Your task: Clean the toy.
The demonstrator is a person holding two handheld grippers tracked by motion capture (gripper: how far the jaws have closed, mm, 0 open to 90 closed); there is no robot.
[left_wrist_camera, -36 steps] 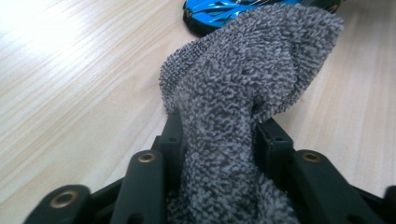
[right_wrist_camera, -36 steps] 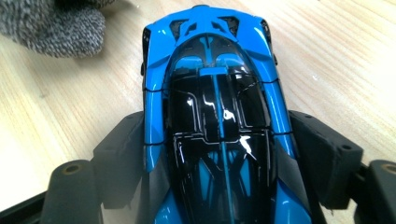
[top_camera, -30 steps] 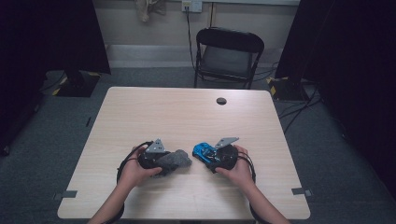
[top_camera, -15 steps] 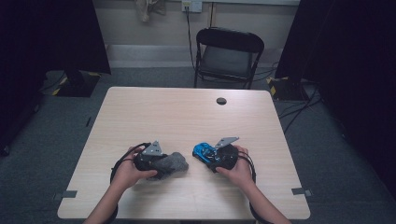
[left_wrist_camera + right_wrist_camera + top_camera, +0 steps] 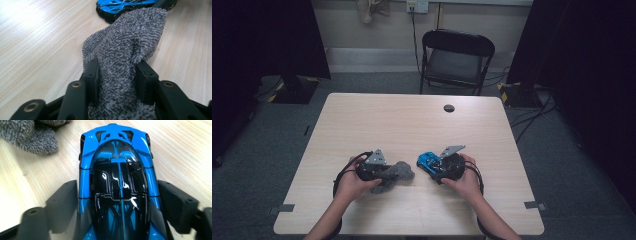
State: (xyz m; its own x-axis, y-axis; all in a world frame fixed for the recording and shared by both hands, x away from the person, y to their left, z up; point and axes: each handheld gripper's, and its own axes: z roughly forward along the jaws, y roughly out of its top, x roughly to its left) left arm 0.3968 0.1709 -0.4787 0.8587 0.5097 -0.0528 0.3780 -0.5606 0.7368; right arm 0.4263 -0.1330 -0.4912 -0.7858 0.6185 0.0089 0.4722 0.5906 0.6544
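Note:
A grey terry cloth lies bunched on the table, and my left gripper is shut on it. Its jaws have just been closing, and both pads squeeze the fabric. From above, that cloth sticks out to the right of the left gripper. A blue and black toy car sits on the table between the jaws of my right gripper. Those jaws have just been opening a little, but the pads still lie against the car's flanks. In the high view the car points left from the right gripper, a short gap from the cloth.
The light wooden table stretches away beyond both hands. A small black round thing lies near its far edge. A black folding chair stands behind the table. Dark curtains hang at both sides.
Both hands stay where they were. The left forearm has swung slightly outward. The cloth and the car lie at the same spots.

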